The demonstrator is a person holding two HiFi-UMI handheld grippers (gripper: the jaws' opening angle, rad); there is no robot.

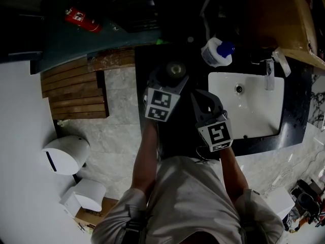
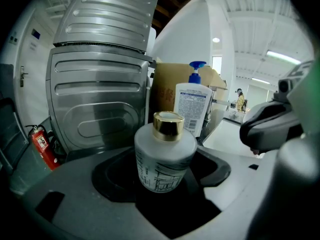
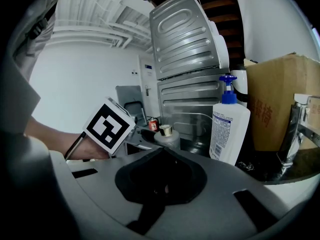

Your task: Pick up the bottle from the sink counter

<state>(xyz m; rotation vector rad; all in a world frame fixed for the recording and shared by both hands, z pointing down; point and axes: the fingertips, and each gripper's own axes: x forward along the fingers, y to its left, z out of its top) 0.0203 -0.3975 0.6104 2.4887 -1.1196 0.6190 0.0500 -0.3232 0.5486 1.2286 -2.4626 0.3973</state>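
Observation:
A small frosted white bottle (image 2: pixel 165 159) with a gold cap stands upright between the jaws of my left gripper (image 2: pixel 162 184), which are shut on its body. From the head view the bottle (image 1: pixel 175 69) shows at the tip of my left gripper (image 1: pixel 172 79), over the dark sink counter (image 1: pixel 152 65). I cannot tell whether its base still touches the counter. My right gripper (image 1: pixel 201 99) is just to the right, shut with nothing in it. In the right gripper view its jaws (image 3: pixel 161 151) meet, and the bottle (image 3: pixel 167 136) appears beyond them.
A white pump bottle (image 1: pixel 217 52) with a blue top stands behind the white sink basin (image 1: pixel 223 83), near the faucet (image 1: pixel 269 75). A cardboard box (image 3: pixel 275 99) and a ribbed metal appliance (image 2: pixel 100 84) lie behind. A red fire extinguisher (image 1: pixel 81 18) is at the far left.

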